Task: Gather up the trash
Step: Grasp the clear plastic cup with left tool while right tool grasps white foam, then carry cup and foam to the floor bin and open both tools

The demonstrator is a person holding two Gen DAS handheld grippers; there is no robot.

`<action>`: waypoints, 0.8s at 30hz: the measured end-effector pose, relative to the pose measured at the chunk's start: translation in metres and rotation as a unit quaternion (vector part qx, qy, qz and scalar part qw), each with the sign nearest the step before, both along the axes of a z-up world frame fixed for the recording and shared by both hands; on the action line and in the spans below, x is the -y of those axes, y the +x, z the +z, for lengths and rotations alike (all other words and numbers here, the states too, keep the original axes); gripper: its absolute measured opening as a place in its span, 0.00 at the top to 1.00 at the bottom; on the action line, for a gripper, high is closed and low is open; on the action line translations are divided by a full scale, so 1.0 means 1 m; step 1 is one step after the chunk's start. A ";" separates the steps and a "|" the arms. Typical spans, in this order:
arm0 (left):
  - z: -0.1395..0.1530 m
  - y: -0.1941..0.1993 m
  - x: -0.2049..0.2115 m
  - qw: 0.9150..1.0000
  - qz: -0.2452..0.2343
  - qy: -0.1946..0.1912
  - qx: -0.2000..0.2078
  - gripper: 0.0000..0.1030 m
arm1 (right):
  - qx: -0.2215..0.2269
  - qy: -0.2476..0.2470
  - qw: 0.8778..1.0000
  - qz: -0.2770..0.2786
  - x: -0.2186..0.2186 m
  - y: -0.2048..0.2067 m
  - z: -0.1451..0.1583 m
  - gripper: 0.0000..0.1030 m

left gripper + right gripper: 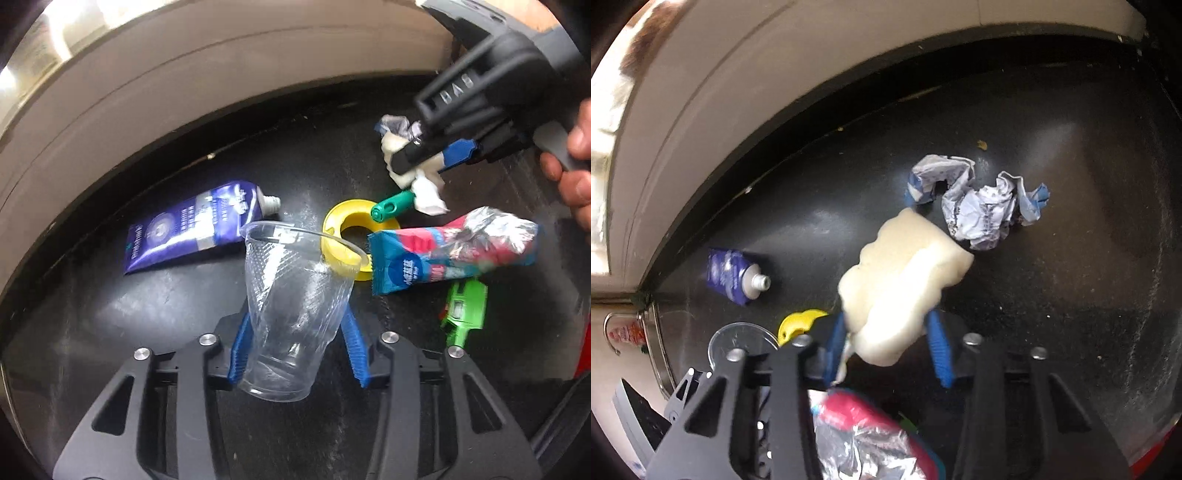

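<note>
Clear ribbed plastic, one cup [295,314] sits pinched in the left gripper [295,347] above the glossy black desk [147,314], while the right gripper [890,343] squeezes one cream foam sponge [901,280] near two crumpled wrappers [982,206], one purple tube [192,225] and one yellow ring [343,240].

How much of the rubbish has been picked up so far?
No bin shows, so nothing looks finished. In hand: the left gripper holds a clear plastic cup, the right gripper a cream foam piece. Left on the counter: purple tube, snack wrapper, crumpled paper.
</note>
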State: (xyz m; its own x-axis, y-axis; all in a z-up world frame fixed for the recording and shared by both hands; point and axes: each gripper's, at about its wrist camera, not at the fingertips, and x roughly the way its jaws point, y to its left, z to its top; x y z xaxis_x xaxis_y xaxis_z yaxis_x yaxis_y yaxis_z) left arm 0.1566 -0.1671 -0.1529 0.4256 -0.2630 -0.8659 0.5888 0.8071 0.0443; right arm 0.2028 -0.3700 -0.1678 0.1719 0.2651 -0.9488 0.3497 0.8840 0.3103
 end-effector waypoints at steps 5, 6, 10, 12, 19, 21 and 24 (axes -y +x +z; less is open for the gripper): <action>0.026 -0.023 -0.019 0.999 0.037 -0.013 0.012 0.58 | 0.049 -0.023 0.998 0.040 -0.015 -0.020 0.039 0.67; 0.033 -0.029 -0.024 0.999 0.049 -0.016 0.013 0.58 | 0.062 -0.029 0.996 0.049 -0.019 -0.026 0.049 0.67; 0.054 -0.048 -0.042 0.995 0.092 -0.023 0.013 0.58 | 0.101 -0.046 0.990 0.089 -0.033 -0.054 0.080 0.67; 0.065 -0.062 -0.049 0.993 0.113 -0.024 0.014 0.58 | 0.112 -0.048 0.987 0.104 -0.040 -0.069 0.091 0.67; 0.076 -0.106 -0.055 0.988 0.150 -0.022 0.016 0.58 | 0.117 -0.048 0.981 0.149 -0.064 -0.124 0.107 0.67; 0.077 -0.115 -0.056 0.988 0.151 -0.024 0.013 0.58 | 0.115 -0.050 0.980 0.156 -0.063 -0.136 0.106 0.67; 0.077 -0.125 -0.055 0.989 0.146 -0.023 0.012 0.58 | 0.115 -0.052 0.979 0.161 -0.066 -0.145 0.105 0.67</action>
State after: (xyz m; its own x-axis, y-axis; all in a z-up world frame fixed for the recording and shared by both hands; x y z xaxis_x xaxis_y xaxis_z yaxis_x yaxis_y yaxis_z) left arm 0.0312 -0.1122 -0.0764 0.5093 -0.1641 -0.8448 0.3294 0.9441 0.0152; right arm 0.0581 -0.3038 -0.0627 0.3068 0.2444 -0.9199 -0.0212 0.9680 0.2501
